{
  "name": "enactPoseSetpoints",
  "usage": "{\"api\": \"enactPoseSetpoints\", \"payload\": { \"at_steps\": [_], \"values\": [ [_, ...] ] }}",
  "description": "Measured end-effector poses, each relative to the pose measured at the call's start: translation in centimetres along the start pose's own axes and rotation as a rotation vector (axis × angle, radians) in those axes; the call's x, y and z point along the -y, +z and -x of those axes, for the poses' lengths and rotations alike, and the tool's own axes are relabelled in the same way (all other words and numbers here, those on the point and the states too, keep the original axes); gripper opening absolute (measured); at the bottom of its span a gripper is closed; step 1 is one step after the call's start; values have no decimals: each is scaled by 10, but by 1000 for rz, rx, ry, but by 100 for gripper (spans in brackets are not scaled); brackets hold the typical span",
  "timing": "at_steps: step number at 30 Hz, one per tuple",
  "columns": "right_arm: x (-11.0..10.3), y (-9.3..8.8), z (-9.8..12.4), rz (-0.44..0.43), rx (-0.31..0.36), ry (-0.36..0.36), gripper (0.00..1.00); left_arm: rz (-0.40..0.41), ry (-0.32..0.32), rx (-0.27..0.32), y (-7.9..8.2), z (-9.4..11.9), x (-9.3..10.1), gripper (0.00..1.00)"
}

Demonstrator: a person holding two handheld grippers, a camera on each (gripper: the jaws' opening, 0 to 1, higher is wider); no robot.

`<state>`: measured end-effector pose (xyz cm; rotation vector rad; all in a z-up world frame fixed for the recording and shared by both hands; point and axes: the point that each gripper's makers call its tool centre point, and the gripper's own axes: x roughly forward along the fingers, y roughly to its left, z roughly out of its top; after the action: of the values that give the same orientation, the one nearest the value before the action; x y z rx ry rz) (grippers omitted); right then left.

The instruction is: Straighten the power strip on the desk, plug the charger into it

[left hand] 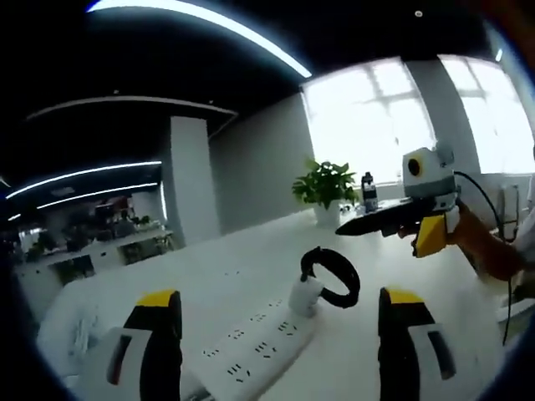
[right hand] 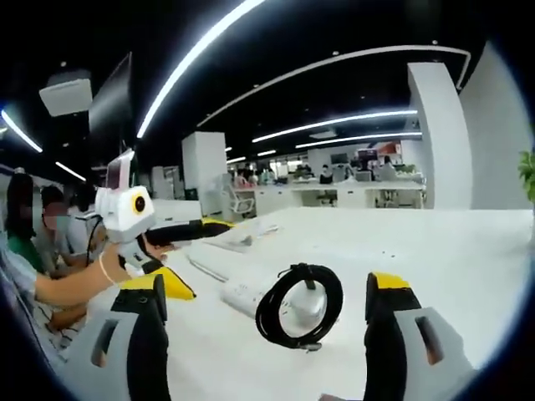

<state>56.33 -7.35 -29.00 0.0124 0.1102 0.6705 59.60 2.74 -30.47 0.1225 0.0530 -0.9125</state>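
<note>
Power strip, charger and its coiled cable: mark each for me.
power strip (left hand: 251,347), left gripper view, on its socket face
charger (left hand: 304,296), left gripper view, on its white body
coiled cable (right hand: 276,311), right gripper view, on the black loop's left side

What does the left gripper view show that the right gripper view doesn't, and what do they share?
Left gripper view alone: a potted plant and a dark bottle by bright windows, and the power strip's sockets facing the camera. Right gripper view alone: seated people at left and rows of office desks behind. Shared: the white desk, the power strip, the white charger with its coiled black cable, and both open grippers.
</note>
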Motion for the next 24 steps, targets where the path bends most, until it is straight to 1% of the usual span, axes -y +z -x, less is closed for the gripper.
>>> {"api": "enactPoseSetpoints", "payload": {
  "at_steps": [3, 6, 11, 12, 13, 15, 18, 24],
  "values": [
    [-2, 1, 4, 7, 9, 5, 100, -4, 16, 16, 3, 5, -1, 99],
    [-5, 1, 7, 16, 5, 14, 100, 7, 28, 31, 5, 11, -2, 99],
    [-8, 0, 13, 47, -6, 28, 100, 24, 42, 45, 4, 22, -2, 99],
    [-8, 0, 14, 50, -7, 30, 100, 21, 35, 40, 3, 23, 0, 99],
    [-7, -1, 15, 50, -10, 27, 100, 31, 43, 17, -1, 24, 0, 99],
    [-6, -4, 16, 63, -23, 21, 100, 30, 51, 12, -4, 27, 1, 99],
    [-6, -7, 18, 68, -28, 16, 100, 31, 63, 22, -4, 31, 1, 99],
    [-8, -10, 24, 64, -23, 34, 100, 60, 91, 30, -8, 44, -2, 99]
  ]
}}
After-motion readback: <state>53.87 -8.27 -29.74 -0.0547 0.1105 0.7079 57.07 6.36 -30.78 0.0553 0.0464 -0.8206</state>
